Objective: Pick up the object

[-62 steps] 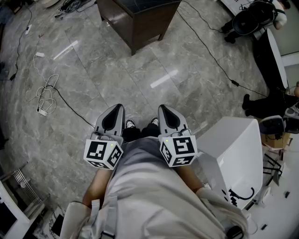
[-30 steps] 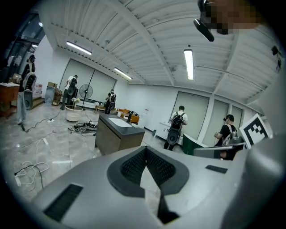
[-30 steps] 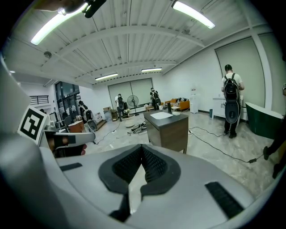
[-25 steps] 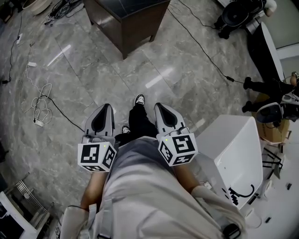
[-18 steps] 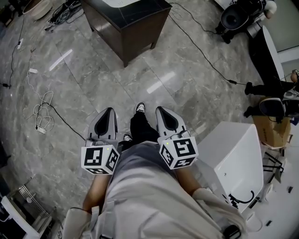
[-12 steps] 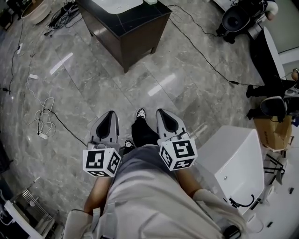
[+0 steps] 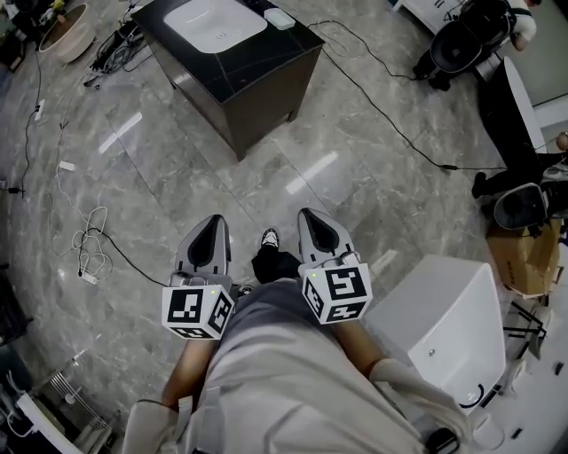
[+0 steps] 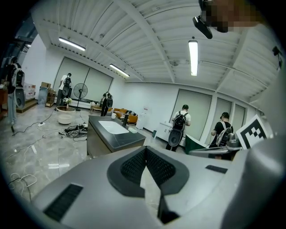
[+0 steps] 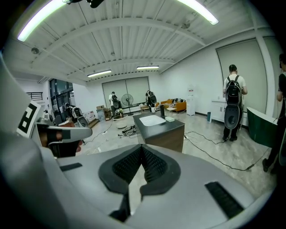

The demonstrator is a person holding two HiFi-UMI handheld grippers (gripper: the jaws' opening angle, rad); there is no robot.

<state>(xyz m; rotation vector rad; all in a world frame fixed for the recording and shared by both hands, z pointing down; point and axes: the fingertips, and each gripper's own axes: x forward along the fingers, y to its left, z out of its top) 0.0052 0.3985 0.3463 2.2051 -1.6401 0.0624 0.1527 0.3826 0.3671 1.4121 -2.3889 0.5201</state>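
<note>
A tray (image 7: 216, 19) lies on the table (image 7: 257, 84) ahead; a cabinet (image 7: 448, 328) stands right, cables (image 7: 89, 235) lie left.

The floor (image 7: 160, 177) is grey-veined, the cabinet (image 7: 266, 97) dark brown, its basin (image 7: 215, 22) white, the left gripper (image 7: 216, 223) grey.

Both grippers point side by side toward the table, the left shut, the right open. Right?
No: the right gripper is shut too, jaws together and empty, as the right gripper view shows. The left gripper is shut, and both point toward the table.
</note>
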